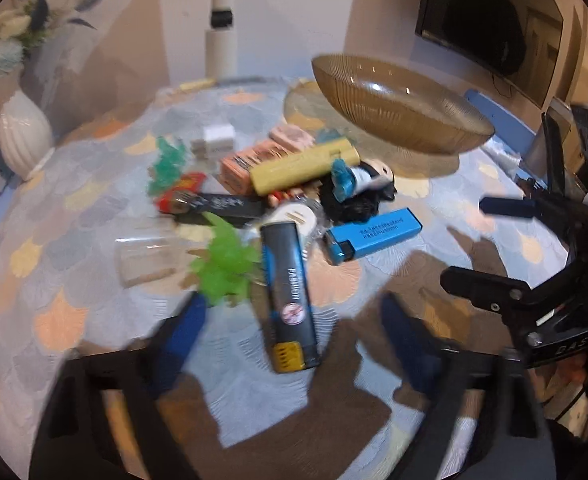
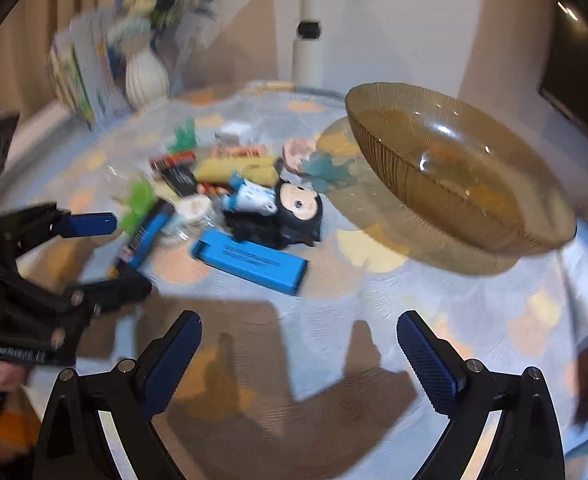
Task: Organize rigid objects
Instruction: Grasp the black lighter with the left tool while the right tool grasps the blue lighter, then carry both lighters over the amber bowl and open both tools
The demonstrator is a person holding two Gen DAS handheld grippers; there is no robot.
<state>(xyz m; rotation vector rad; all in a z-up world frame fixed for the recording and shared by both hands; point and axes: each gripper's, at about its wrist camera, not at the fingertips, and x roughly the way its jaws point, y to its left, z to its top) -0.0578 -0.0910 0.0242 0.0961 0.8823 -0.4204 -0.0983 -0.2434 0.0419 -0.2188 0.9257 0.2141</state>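
Note:
A heap of small things lies mid-table. A black-and-blue lighter point(image 1: 290, 296) printed FASHION lies nearest. It sits between the blue fingers of my left gripper point(image 1: 294, 336), with a gap on each side, so the jaws are open around it. The right wrist view shows the same left gripper point(image 2: 106, 254) astride that lighter point(image 2: 146, 236). A blue lighter point(image 1: 373, 240) lies to its right, a yellow one point(image 1: 301, 168) behind. My right gripper point(image 2: 299, 344) hovers open over bare cloth, near the blue lighter point(image 2: 250, 260), with nothing between its fingers.
An amber ribbed glass bowl point(image 1: 401, 108) point(image 2: 453, 176) stands at the back right. A green soft toy point(image 1: 226, 264), a clear plastic box point(image 1: 146, 260), a doll figure point(image 2: 294, 208) and orange packets crowd the heap. A white vase point(image 1: 22, 132) stands far left.

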